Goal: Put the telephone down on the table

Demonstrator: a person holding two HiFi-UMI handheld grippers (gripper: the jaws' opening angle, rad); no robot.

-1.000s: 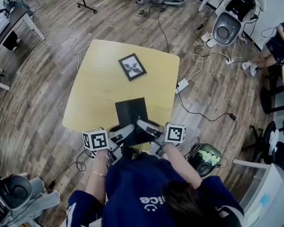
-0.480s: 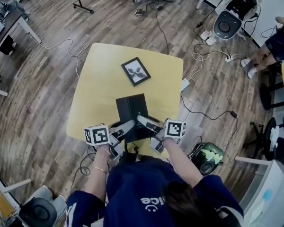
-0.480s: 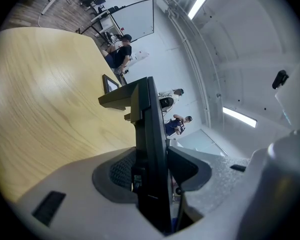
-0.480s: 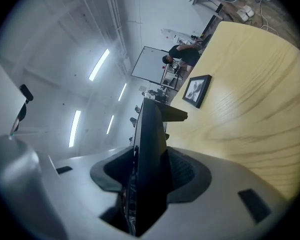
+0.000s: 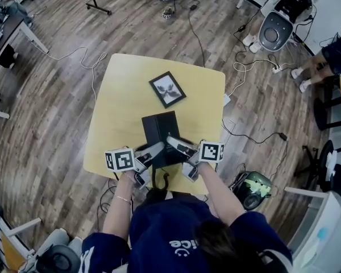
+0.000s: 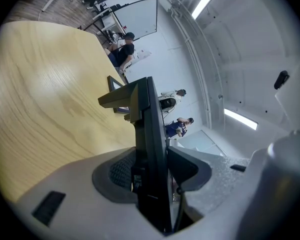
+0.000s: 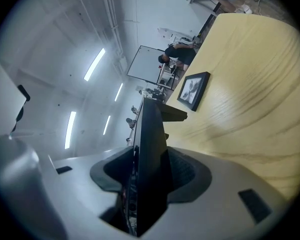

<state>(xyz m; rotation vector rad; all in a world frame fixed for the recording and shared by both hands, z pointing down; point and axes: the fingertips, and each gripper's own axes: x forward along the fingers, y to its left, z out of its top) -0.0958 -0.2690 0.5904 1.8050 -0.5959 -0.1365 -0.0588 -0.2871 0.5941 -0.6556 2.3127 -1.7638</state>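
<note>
The left tool [image 5: 152,151] and the right tool [image 5: 176,144] each clamp the near edge of a flat black slab-shaped telephone [image 5: 158,129]. It is held at centre frame over the pale yellow wooden bench [image 5: 122,107], just below a black-framed picture [image 5: 167,89] lying flat.

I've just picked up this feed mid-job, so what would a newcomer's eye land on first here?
First, the black telephone, clamped at its near end by the left gripper and the right gripper together, over the near part of the yellow table. Next, the small framed picture sitting alone farther out on the table, with cables strewn over the wooden floor around it.
</note>
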